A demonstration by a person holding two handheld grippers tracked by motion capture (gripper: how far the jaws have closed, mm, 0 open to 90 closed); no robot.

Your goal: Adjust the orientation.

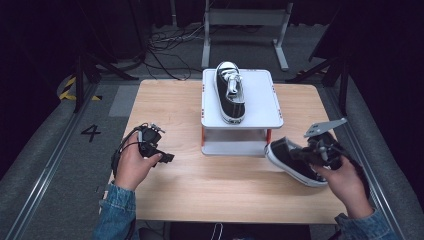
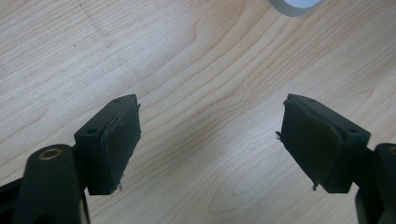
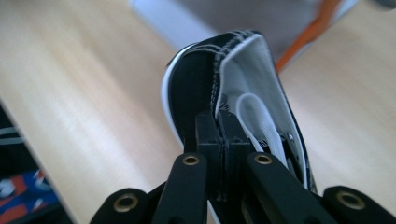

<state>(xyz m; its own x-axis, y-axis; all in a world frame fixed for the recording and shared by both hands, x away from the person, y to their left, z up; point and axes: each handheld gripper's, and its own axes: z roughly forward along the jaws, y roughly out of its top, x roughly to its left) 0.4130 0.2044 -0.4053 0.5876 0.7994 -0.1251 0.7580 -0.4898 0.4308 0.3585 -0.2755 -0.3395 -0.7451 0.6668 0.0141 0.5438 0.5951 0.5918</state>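
Pale wood-grain table (image 2: 196, 70), smooth, faintly sheened, with fine dark streaks. Matt black plastic on left gripper (image 2: 210, 144), brass-coloured rivet eyes at the arms, pads (image 2: 310, 140) rubbery and frayed at the edges. Same matt black plastic on right gripper (image 3: 223, 140). Held sneaker (image 3: 196, 79): black canvas cloth, white stitching, glossy white rubber rim, pale fabric lining, white lace. Second sneaker (image 1: 230, 92) alike, glossy toe cap. Stand (image 1: 262, 97) of smooth white plastic, orange posts.

I see a light wooden table (image 1: 230, 190) on grey carpet (image 1: 60, 175), the surroundings dark. A floor marking "4" (image 1: 91, 132) sits off its left edge; cables (image 1: 167, 45) and a grey metal frame (image 1: 246, 20) lie beyond its far edge.
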